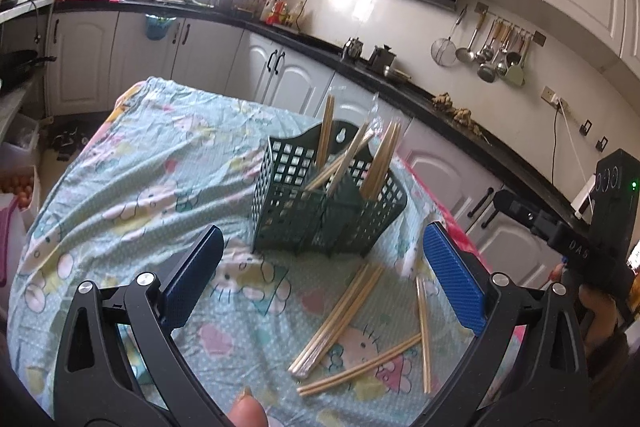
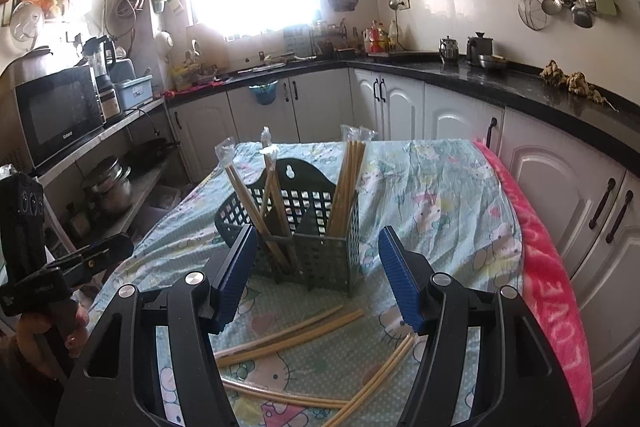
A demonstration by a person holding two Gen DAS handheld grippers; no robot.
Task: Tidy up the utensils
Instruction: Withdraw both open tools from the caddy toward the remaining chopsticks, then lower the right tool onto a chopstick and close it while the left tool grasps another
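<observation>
A dark green perforated utensil basket (image 1: 320,211) stands on a Hello Kitty patterned tablecloth (image 1: 132,179) with several wooden chopsticks (image 1: 382,163) upright in its compartments. Several loose chopsticks (image 1: 340,315) lie on the cloth in front of it. My left gripper (image 1: 322,279) is open and empty, above the loose chopsticks. In the right wrist view the basket (image 2: 308,227) holds chopsticks (image 2: 348,183), and loose chopsticks (image 2: 292,339) lie below my right gripper (image 2: 316,283), which is open and empty. The right gripper's body (image 1: 576,239) shows at the right of the left wrist view, the left gripper's body (image 2: 72,263) at the left of the right wrist view.
The table has a pink towel (image 2: 548,291) along its right edge. White kitchen cabinets (image 2: 560,187) with a black counter run behind and to the right. A microwave (image 2: 60,111) and pots (image 2: 108,187) sit on shelves at the left.
</observation>
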